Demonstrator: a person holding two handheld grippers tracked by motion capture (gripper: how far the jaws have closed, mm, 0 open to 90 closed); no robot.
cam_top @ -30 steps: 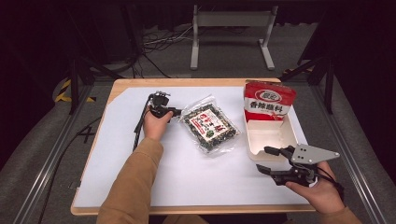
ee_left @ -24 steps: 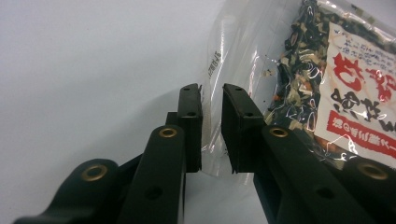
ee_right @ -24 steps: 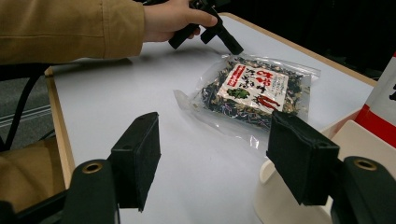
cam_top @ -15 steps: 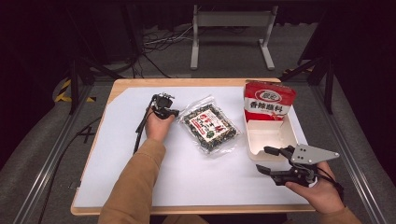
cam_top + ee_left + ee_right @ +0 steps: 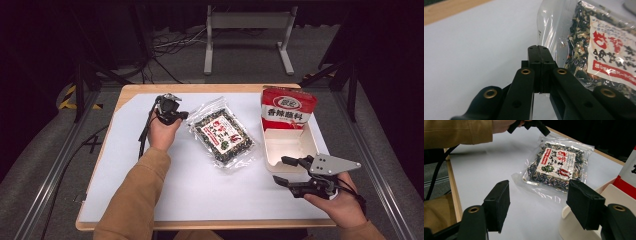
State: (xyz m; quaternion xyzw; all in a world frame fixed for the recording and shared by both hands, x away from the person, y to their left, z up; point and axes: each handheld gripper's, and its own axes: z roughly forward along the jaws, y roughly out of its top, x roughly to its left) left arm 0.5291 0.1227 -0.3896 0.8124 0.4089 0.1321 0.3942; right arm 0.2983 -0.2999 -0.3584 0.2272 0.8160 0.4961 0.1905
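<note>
A clear bag (image 5: pixel 223 136) of dark, speckled flakes is marked with a white label printed in red. A red-and-white packet (image 5: pixel 287 109) is noted in a cream tray (image 5: pixel 283 155). Black grippers (image 5: pixel 170 111), white sheet (image 5: pixel 125 165), tan sleeve (image 5: pixel 135 200) are recorded.

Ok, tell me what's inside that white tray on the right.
A red and white packet stands upright in the far end of the white tray. The near part of the tray floor looks bare. Whatever lies behind or under the packet is covered.
</note>
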